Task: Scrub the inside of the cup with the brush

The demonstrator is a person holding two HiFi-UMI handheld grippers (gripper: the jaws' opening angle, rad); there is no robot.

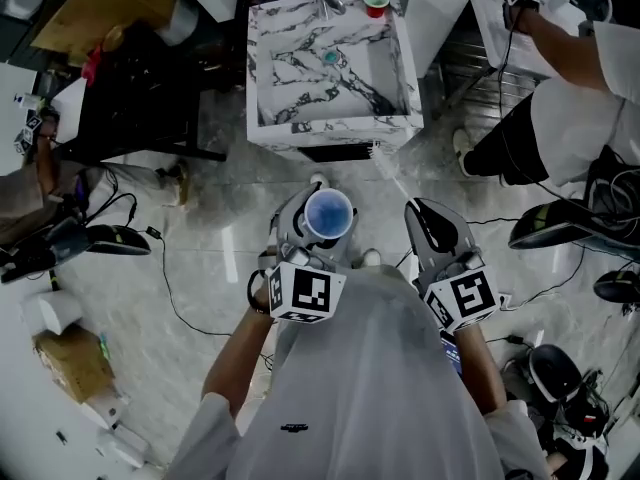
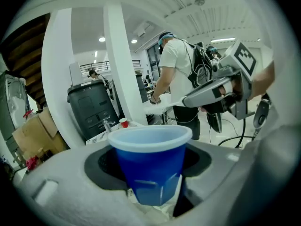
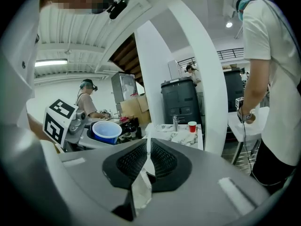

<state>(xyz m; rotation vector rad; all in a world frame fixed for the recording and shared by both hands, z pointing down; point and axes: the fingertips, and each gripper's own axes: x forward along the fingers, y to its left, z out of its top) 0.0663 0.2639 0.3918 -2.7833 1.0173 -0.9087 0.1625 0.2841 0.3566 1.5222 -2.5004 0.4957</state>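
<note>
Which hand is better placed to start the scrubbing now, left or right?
Right. The right gripper is shut on the brush, just beside the cup, so it looks free to dip in. The left gripper is busy holding the cup upright, mouth open upward.

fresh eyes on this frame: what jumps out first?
The blue cup stands out at the centre of the head view, upright with its mouth open, clamped in the left gripper. Just to its right, the right gripper is shut on a white brush that points toward the marble sink. A small red cup sits on the sink's back rim.
</note>
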